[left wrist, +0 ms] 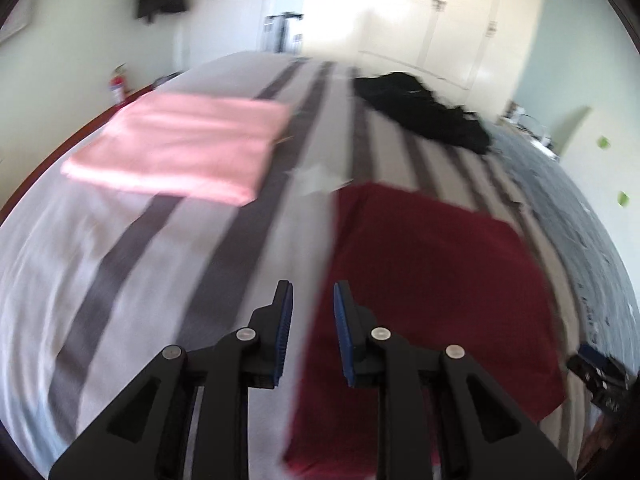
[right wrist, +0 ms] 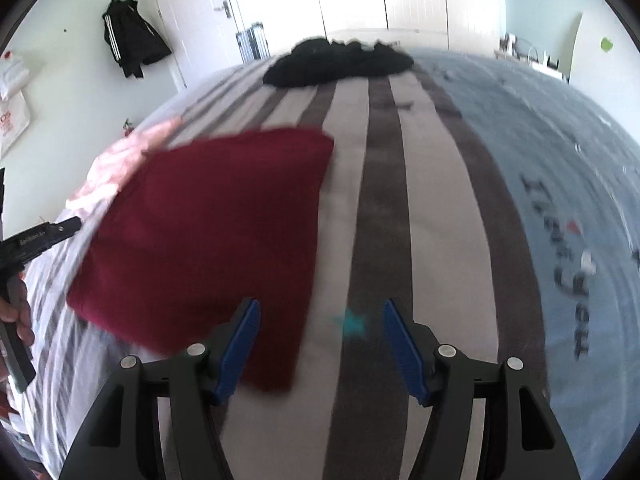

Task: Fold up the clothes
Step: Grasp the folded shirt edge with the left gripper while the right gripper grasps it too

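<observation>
**Both jaws empty over the bed; three garments counted**

My left gripper (left wrist: 313,308) hangs over the near left edge of the folded maroon garment (left wrist: 432,280). Jaws narrowly apart, nothing between the blue pads (left wrist: 285,336); whether they touch the cloth below I cannot tell, the frame is blurred.

My right gripper (right wrist: 322,320) hangs past the maroon garment's near right corner (right wrist: 224,232), over the striped bedcover (right wrist: 384,184). Jaws wide apart, empty.

Left wrist view only: the folded pink garment (left wrist: 180,148) shows as a full flat rectangle, well apart from the maroon one, a stripe of bedcover between. My right gripper's body peeks in at the right rim.

Right wrist view only: a small teal mark (right wrist: 352,322) on the cover between my right jaws; printed grey-blue bedding (right wrist: 560,184) at right; a hand (right wrist: 18,312) holding my left gripper at the left rim. Pink shows only as a sliver behind the maroon.

Count: folded garments, two (maroon, pink). Unfolded, one: black heap (right wrist: 340,60) at the far end. Grippers, two.
</observation>
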`<state>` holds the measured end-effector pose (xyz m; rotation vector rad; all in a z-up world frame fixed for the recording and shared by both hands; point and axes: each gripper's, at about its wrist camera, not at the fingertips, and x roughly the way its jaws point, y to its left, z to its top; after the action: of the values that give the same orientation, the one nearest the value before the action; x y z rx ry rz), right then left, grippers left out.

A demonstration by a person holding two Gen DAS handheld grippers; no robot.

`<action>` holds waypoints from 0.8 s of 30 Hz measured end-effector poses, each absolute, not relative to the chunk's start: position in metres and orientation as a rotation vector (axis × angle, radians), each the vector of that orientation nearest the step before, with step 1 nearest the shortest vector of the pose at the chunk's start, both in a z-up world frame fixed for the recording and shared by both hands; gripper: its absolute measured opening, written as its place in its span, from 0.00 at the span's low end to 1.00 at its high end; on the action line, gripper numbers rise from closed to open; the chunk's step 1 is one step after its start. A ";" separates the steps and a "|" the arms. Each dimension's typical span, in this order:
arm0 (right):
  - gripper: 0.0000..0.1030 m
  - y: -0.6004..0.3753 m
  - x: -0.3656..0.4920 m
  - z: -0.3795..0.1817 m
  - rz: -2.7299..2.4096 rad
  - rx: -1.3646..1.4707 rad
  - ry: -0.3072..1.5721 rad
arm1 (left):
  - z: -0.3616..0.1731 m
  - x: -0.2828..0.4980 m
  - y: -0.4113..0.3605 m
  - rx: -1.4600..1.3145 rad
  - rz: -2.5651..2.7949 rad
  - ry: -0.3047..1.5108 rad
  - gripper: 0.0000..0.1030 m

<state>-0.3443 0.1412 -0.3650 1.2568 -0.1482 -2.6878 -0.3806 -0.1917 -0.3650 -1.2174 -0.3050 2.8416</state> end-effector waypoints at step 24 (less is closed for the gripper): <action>0.58 0.186 -0.482 -0.390 -2.643 1.371 -0.489 | -0.380 -0.437 -0.255 -1.327 2.699 -0.705 0.64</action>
<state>-0.4816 0.1860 -0.3899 1.3714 -0.4894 -2.6427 -0.4375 -0.2552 -0.3795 -1.3270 -0.7055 2.6986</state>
